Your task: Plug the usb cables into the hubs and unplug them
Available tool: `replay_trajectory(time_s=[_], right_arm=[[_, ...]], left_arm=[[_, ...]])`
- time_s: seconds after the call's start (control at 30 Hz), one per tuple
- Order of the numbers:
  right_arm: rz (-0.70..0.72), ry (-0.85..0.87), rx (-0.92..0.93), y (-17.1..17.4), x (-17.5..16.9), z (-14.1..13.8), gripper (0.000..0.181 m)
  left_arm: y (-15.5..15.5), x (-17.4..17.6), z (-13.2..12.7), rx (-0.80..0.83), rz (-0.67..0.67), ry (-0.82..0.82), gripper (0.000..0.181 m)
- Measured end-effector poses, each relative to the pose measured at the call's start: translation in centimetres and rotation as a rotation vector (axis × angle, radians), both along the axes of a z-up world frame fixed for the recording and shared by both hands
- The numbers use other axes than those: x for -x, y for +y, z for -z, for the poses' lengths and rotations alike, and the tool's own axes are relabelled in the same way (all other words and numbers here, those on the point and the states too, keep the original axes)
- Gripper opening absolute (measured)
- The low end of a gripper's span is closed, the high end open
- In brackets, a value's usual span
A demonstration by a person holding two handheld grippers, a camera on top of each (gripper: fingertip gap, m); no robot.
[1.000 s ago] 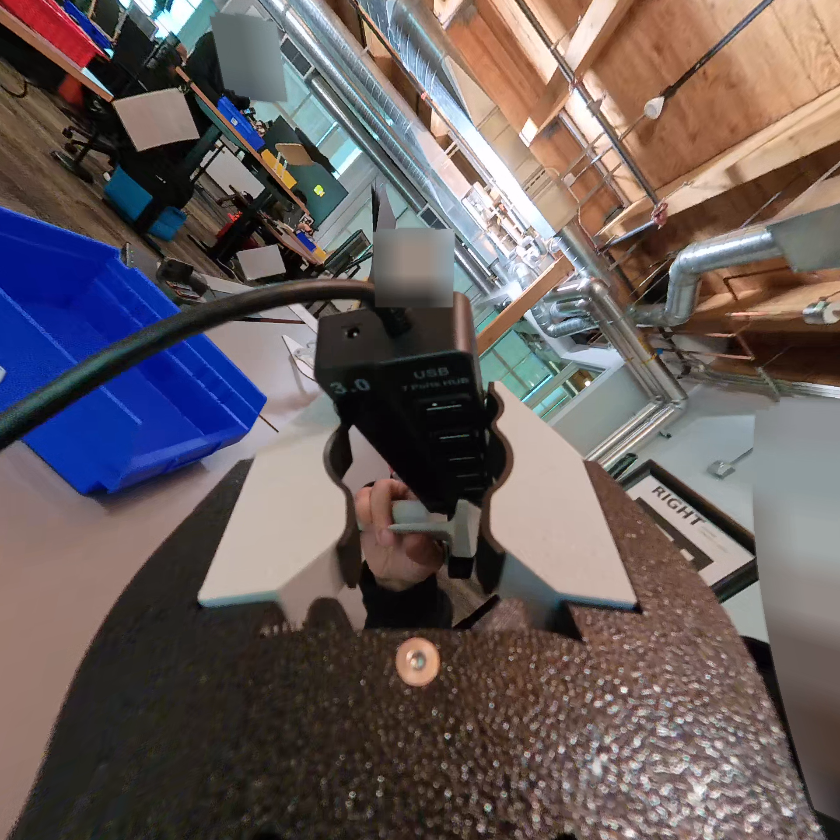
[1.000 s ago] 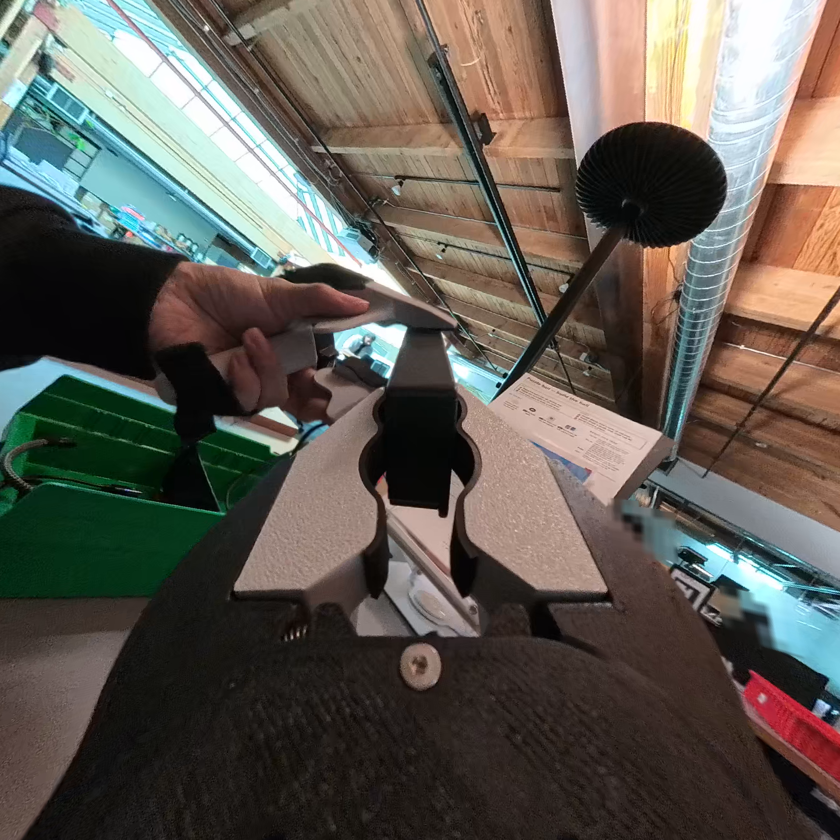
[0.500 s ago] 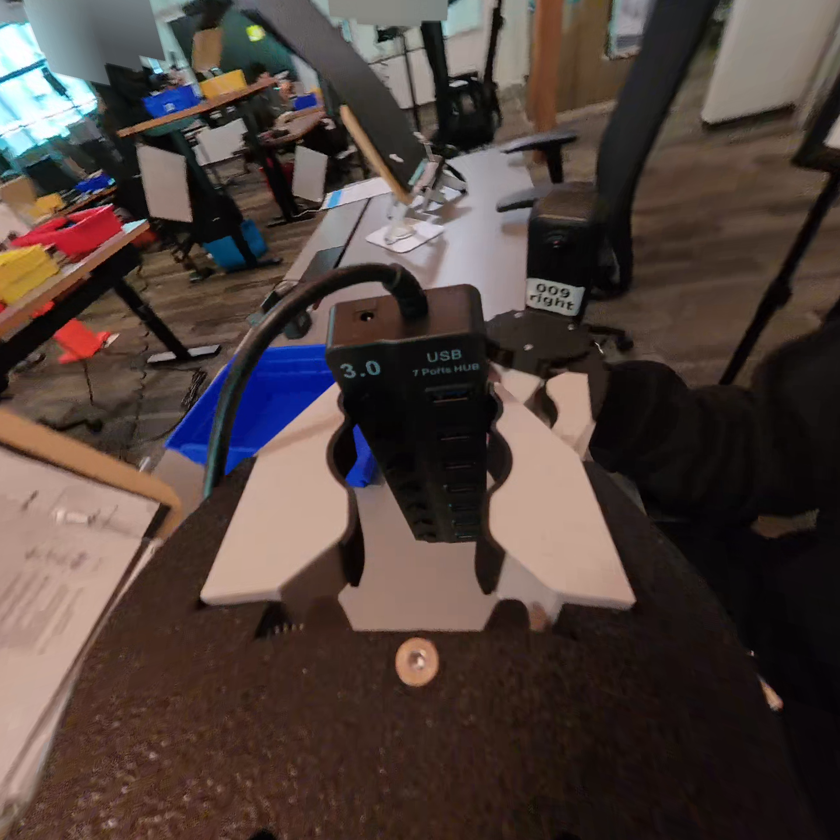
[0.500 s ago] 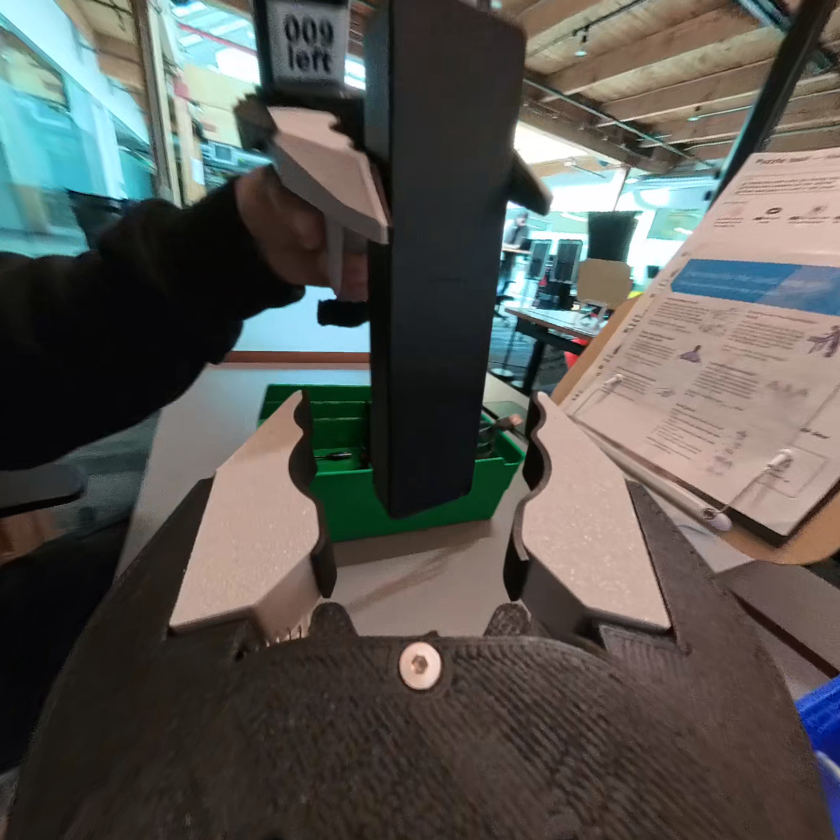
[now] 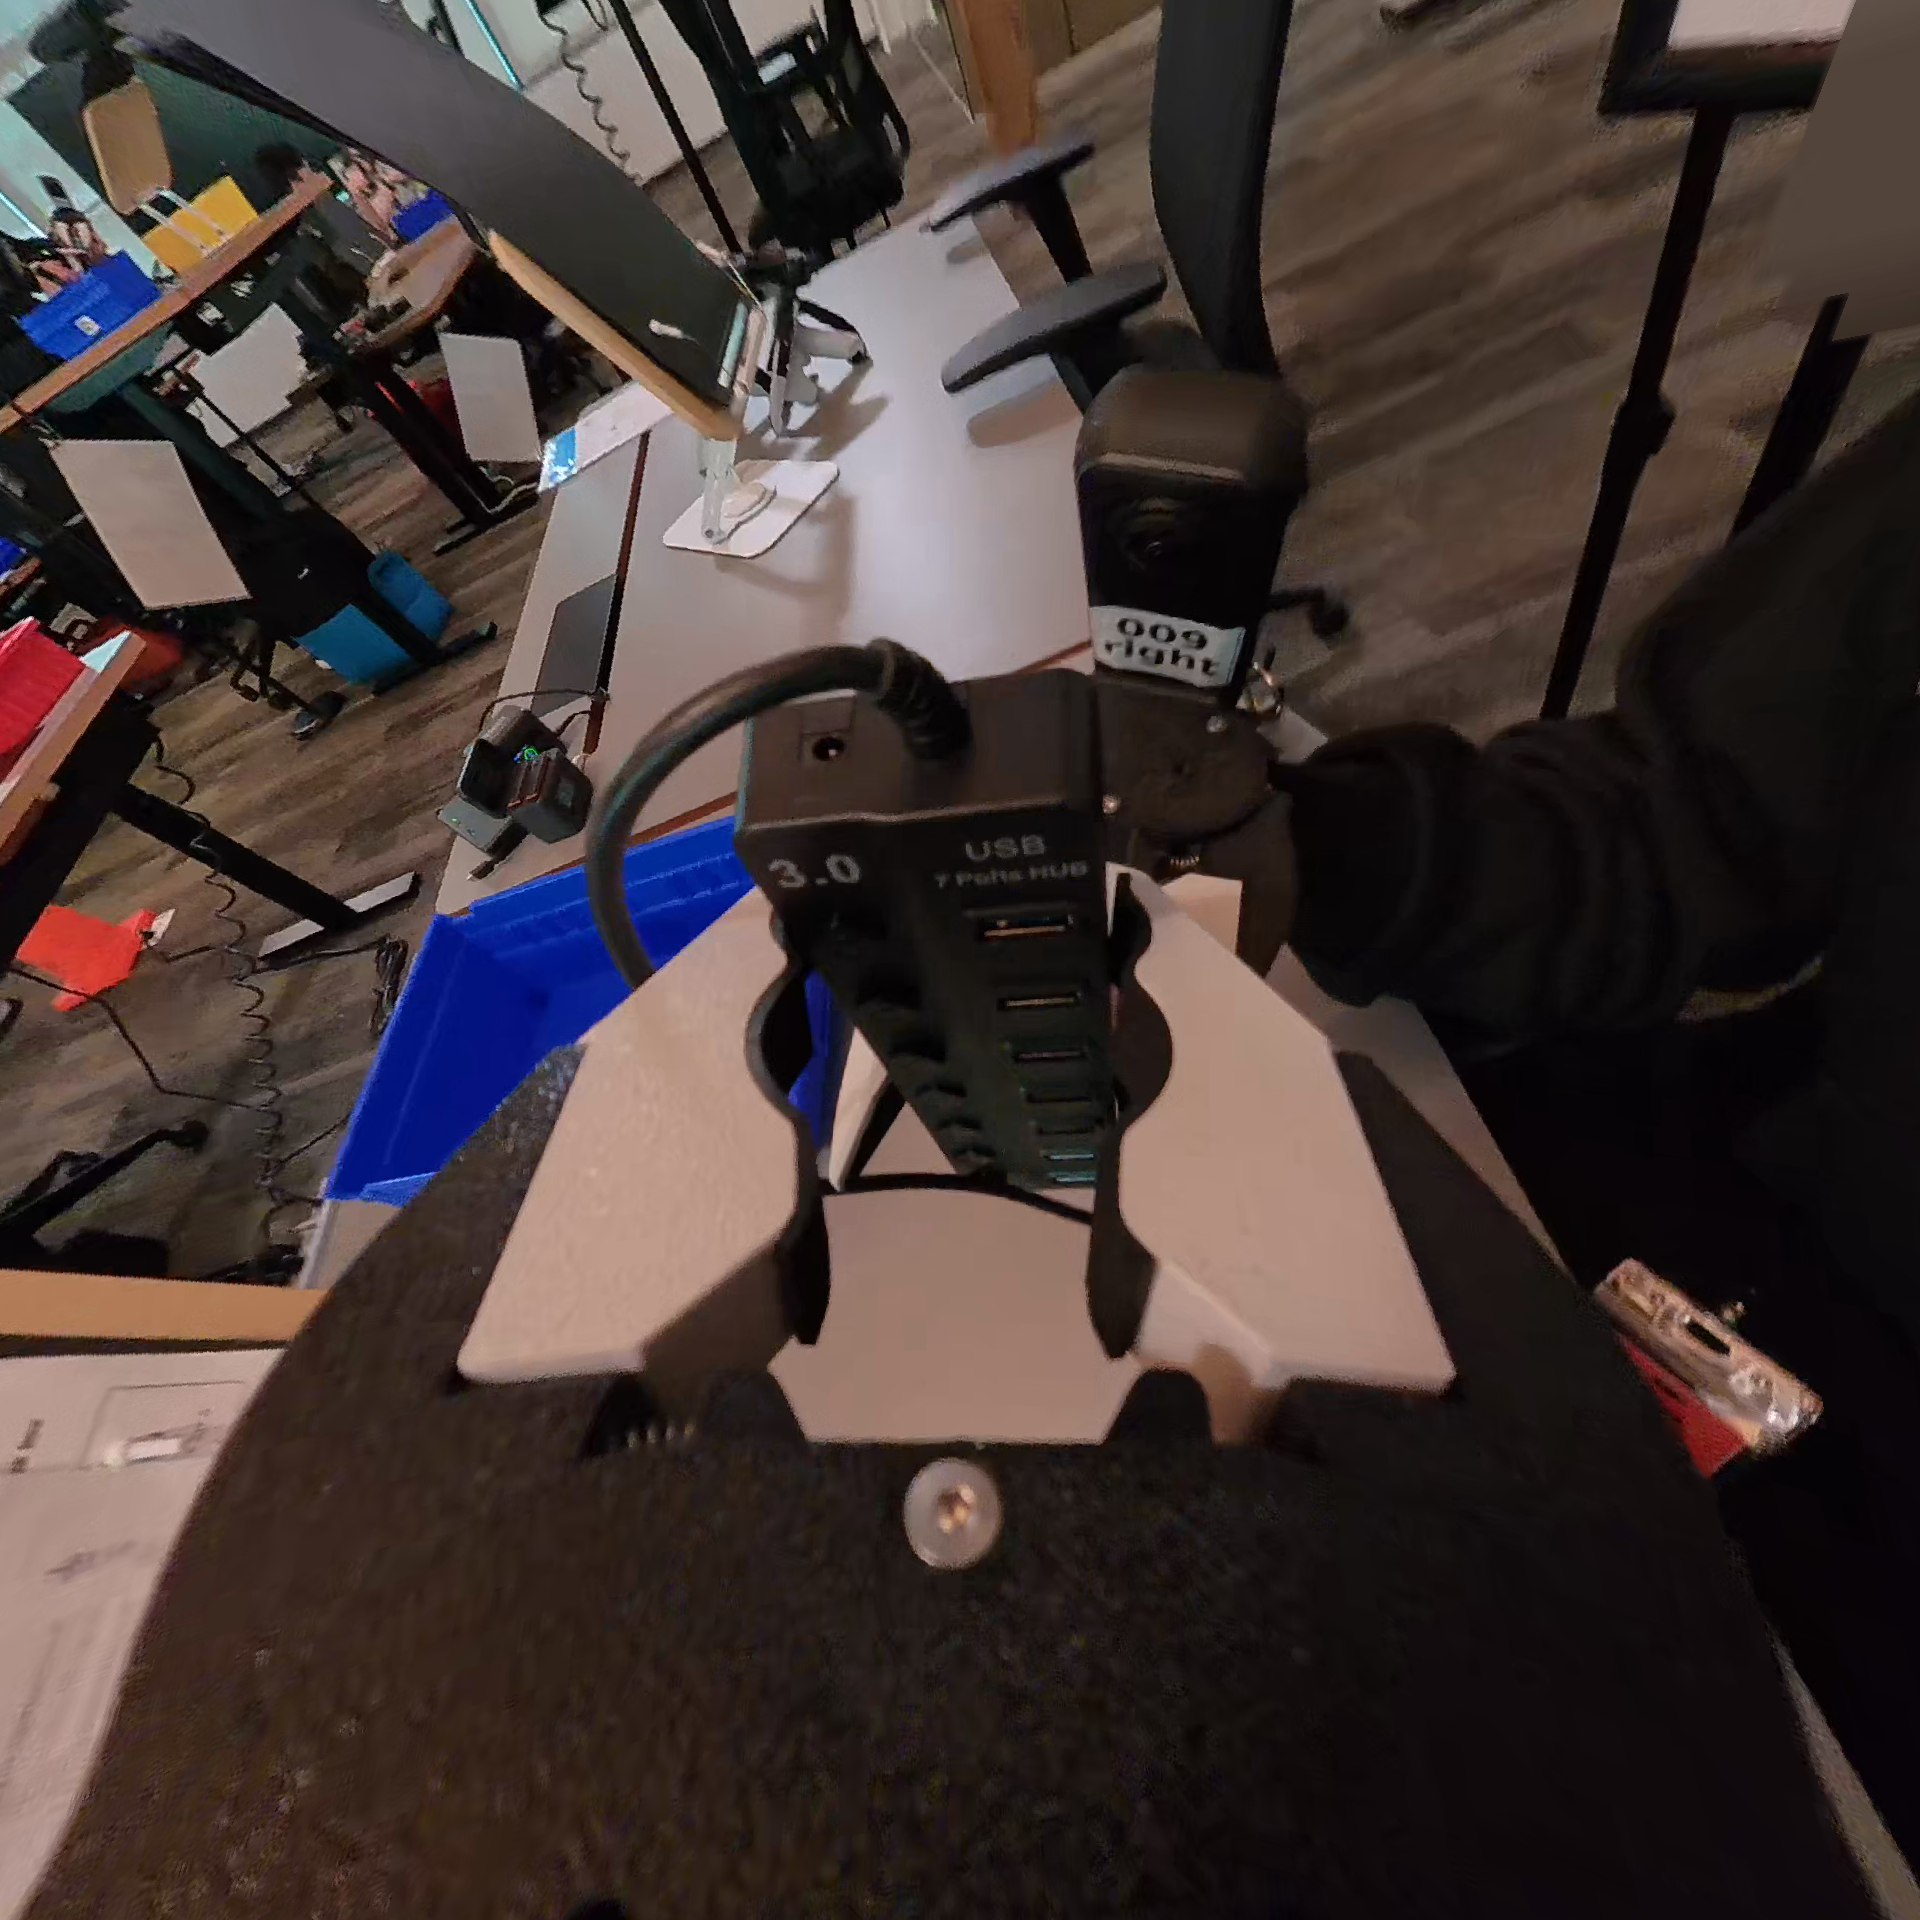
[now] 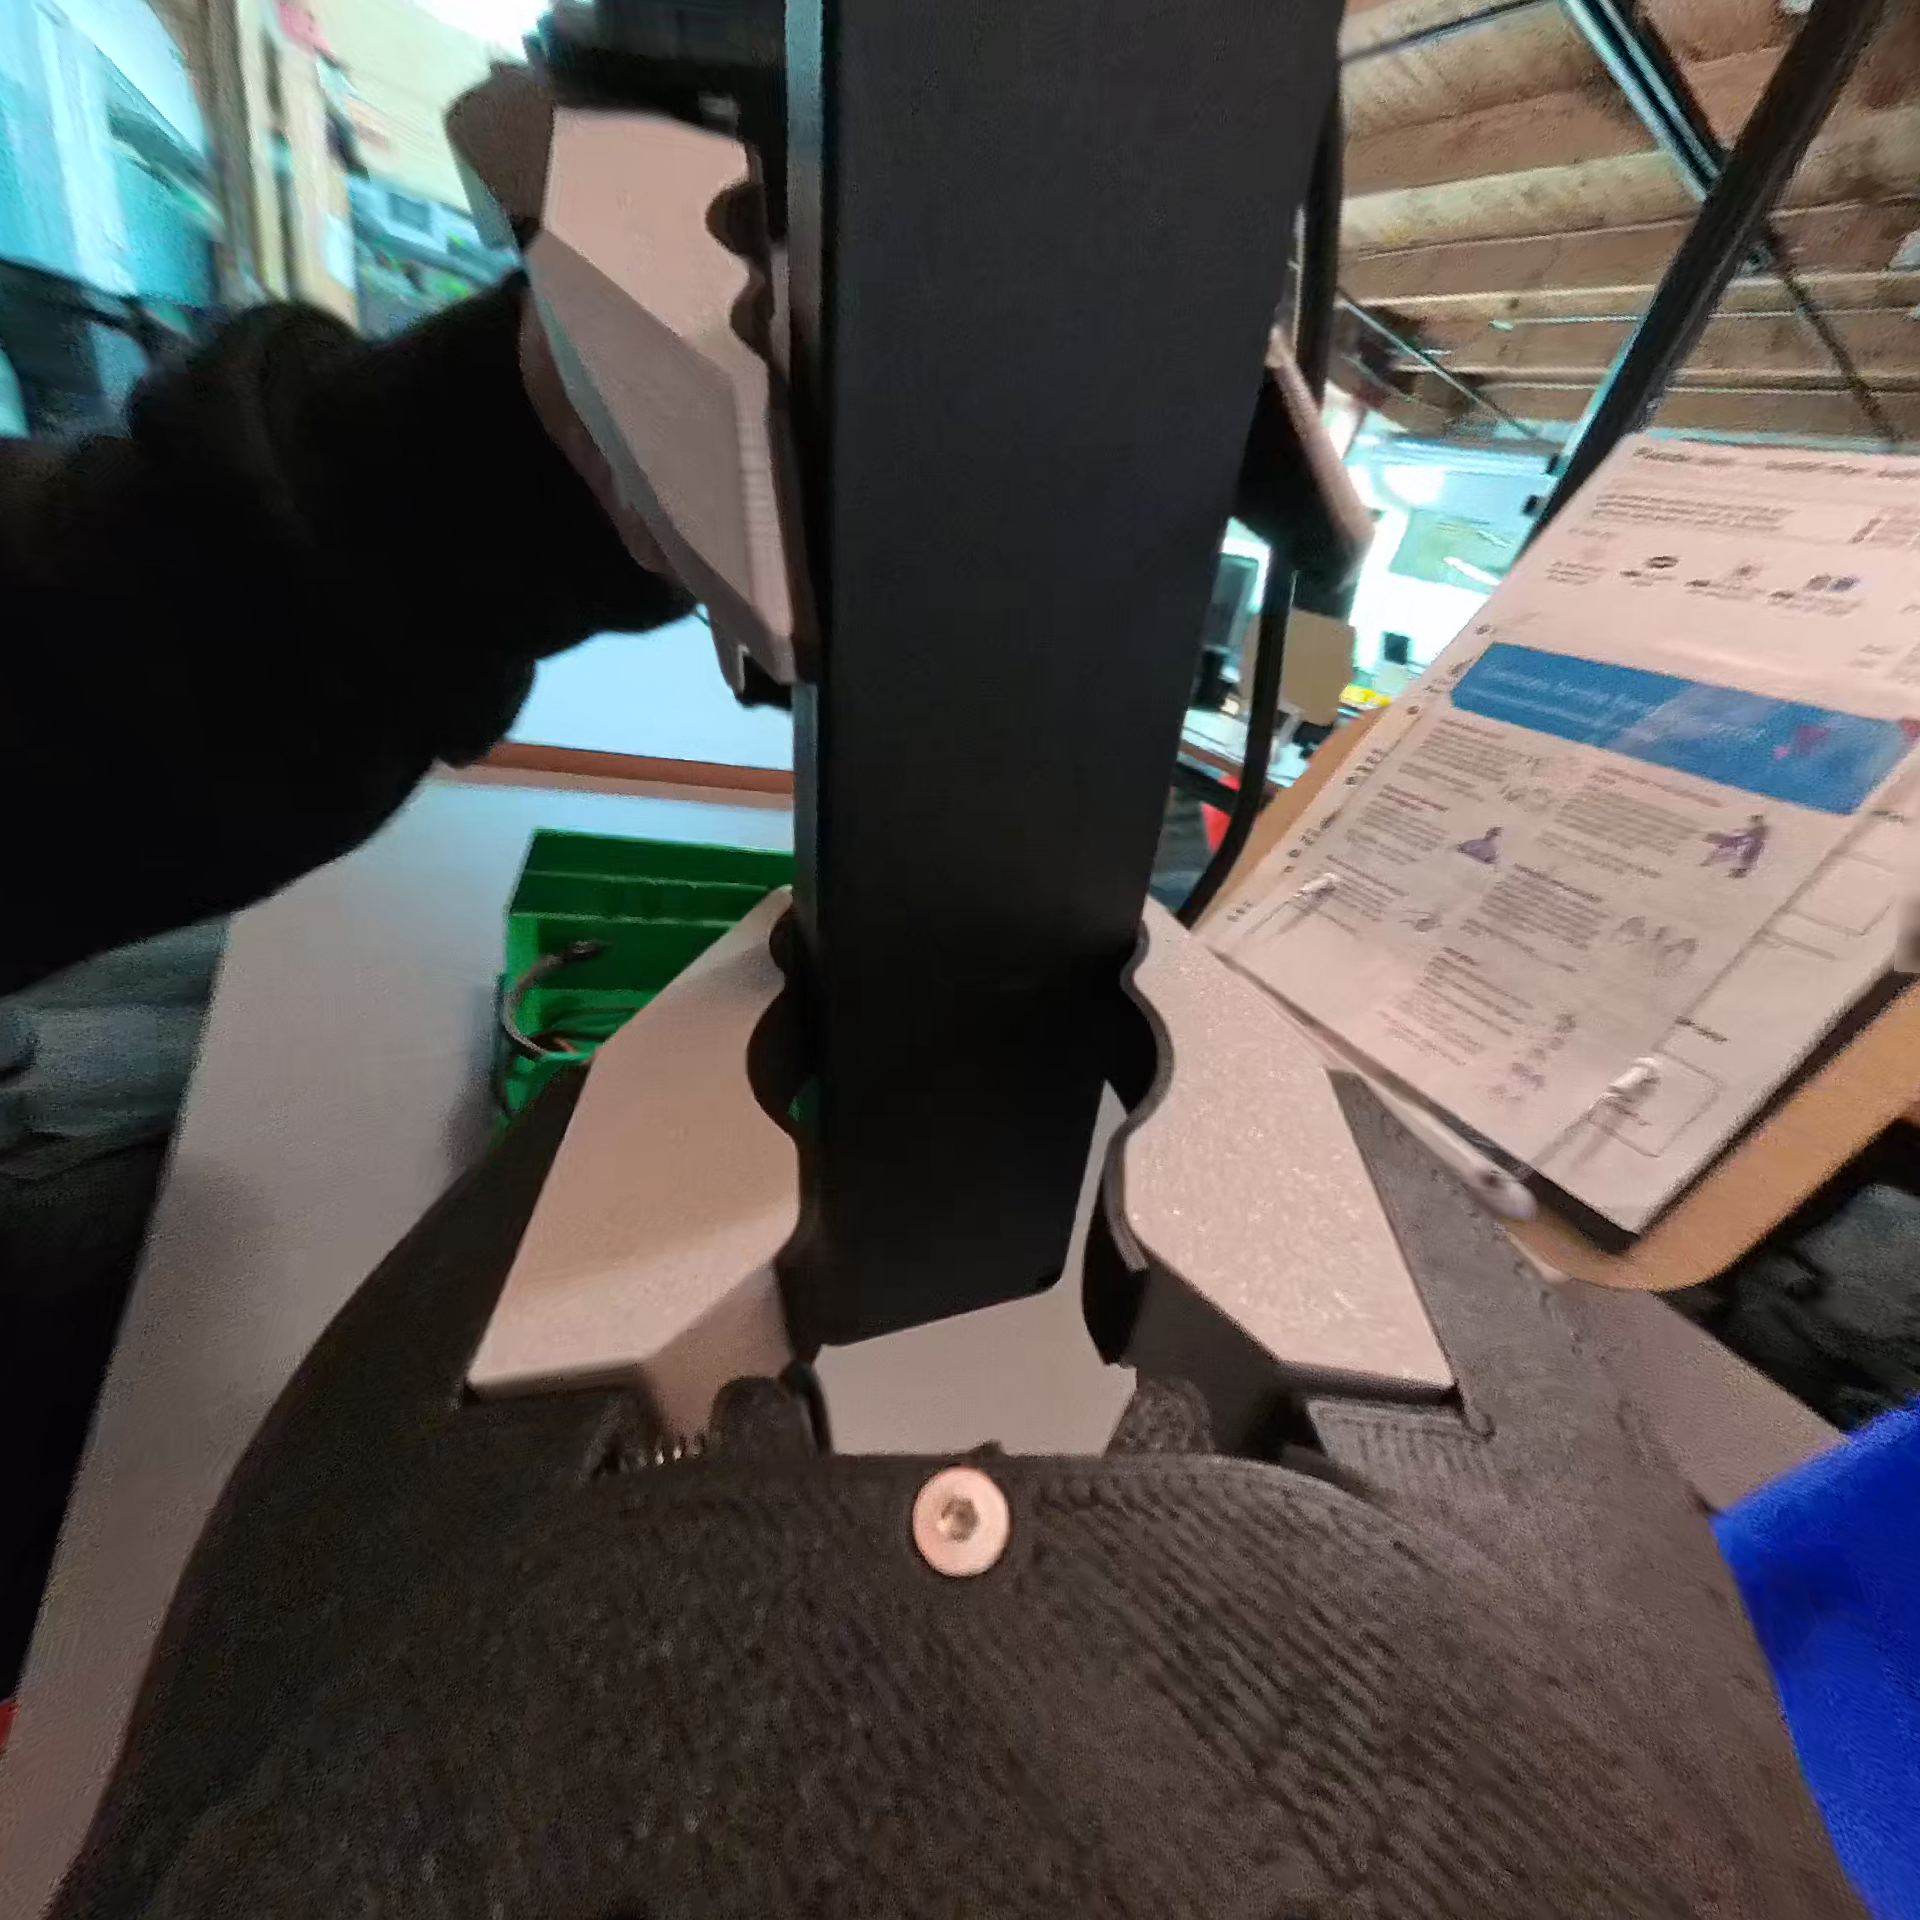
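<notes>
A black USB hub (image 5: 914, 790) with a row of ports stands upright between the fingers of my left gripper (image 5: 940, 914), which is shut on it. Its thick black cable (image 5: 665, 769) loops off the top end to the left. In the right wrist view the hub's plain back (image 6: 1039, 520) fills the middle. My right gripper (image 6: 961, 925) is closed against both sides of its lower end. The left gripper's finger (image 6: 665, 395) grips the hub higher up. The right gripper's body (image 5: 1195, 769) shows behind the hub. No USB plug is in any port that I can see.
A blue bin (image 5: 499, 1018) sits on the grey table (image 5: 935, 540) behind the hub. A green bin (image 6: 623, 914) holding cables is on the table beyond the right gripper. A clipboard with an instruction sheet (image 6: 1610, 883) stands at the right. Office chairs and desks lie beyond.
The right gripper, wide open half a second ago, has closed onto the hub's lower end. Both grippers have tilted down from the ceiling towards the table. The left gripper still holds the hub.
</notes>
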State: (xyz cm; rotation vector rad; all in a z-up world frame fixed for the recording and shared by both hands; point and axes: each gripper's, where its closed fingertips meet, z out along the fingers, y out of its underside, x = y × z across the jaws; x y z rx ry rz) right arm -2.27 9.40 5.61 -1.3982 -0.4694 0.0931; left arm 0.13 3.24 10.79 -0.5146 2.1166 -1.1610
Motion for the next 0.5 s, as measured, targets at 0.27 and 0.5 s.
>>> replay_trajectory(time_s=[0.27,0.5], right_arm=[[-0.014,0.053,0.051,1.5,-1.4,2.3,0.056],[-0.049,0.008,0.112,2.5,0.3,3.8,0.056]], left_arm=[[2.9,0.4,-0.6,0.196,-0.142,-0.029,0.074],[3.9,-0.1,1.6,0.173,-0.218,0.051,0.058]])
